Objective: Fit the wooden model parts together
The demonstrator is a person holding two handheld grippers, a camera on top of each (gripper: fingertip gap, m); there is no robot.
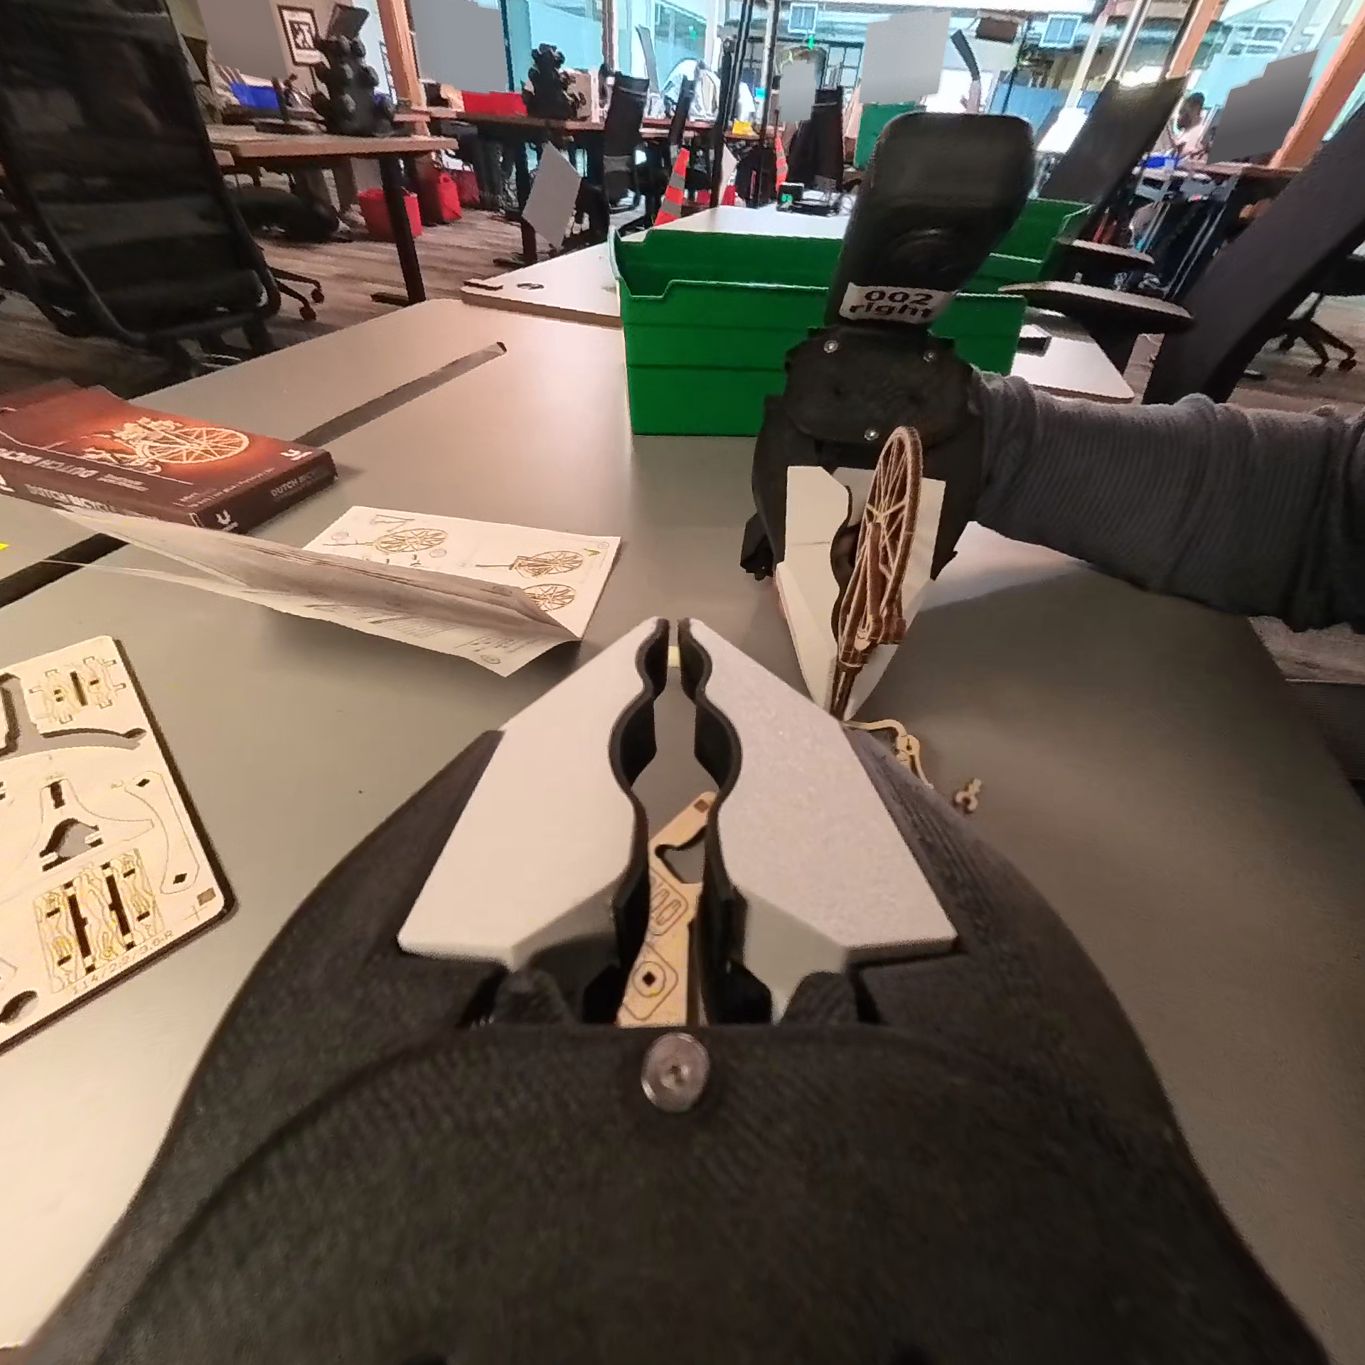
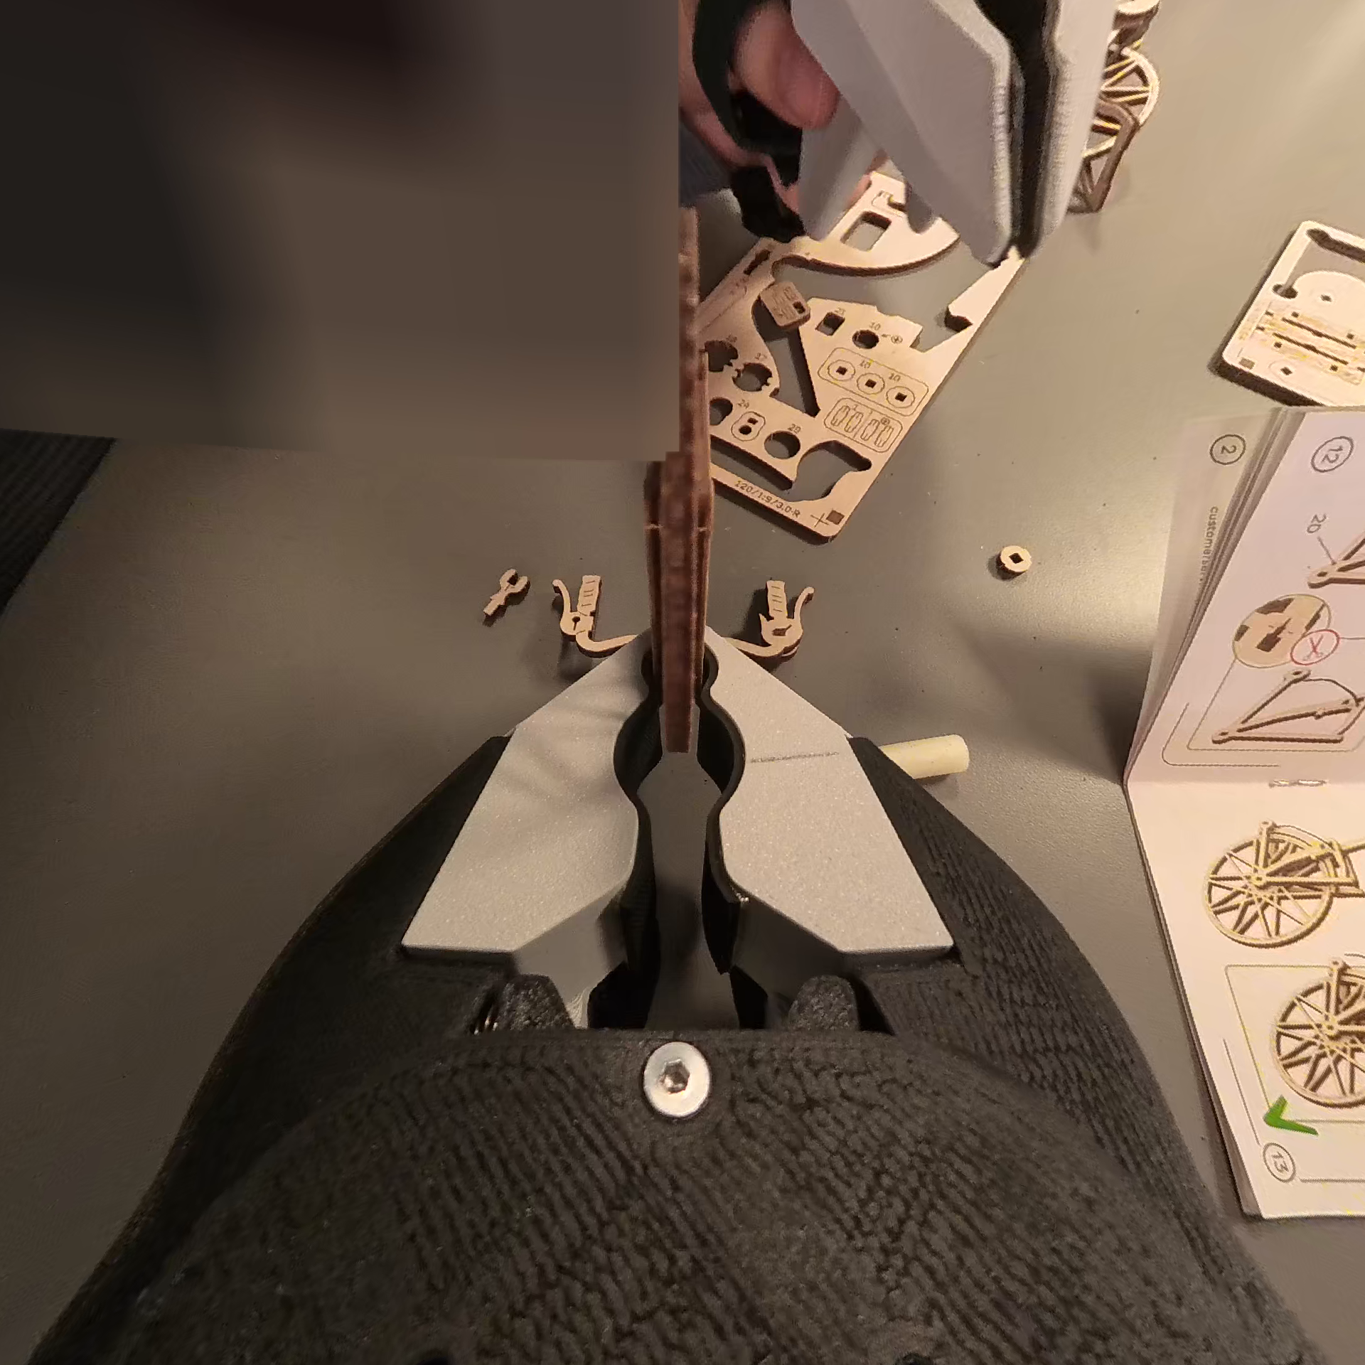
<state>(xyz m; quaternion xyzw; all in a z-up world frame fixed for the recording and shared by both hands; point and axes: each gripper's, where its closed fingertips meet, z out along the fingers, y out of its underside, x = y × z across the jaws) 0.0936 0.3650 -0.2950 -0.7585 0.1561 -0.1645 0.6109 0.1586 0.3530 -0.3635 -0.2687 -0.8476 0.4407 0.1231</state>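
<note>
Left claw: fingers drawn together at the tips, with a small pale bit seemingly nipped there; a flat wooden strip showed in the gap beneath, and I could not tell whether it was held.
Right claw: clamped on the wheel assembly, held upright and edge-on above the desk.
Loose parts: small hooked pieces lay just beyond the right claw; a punched sheet sat farther off.
Instruction booklet: open beside them.
Risk: thin spokes might crack under a hard squeeze; a tilted approach would likely jam the joint; the tiny bit could slip free.
</note>
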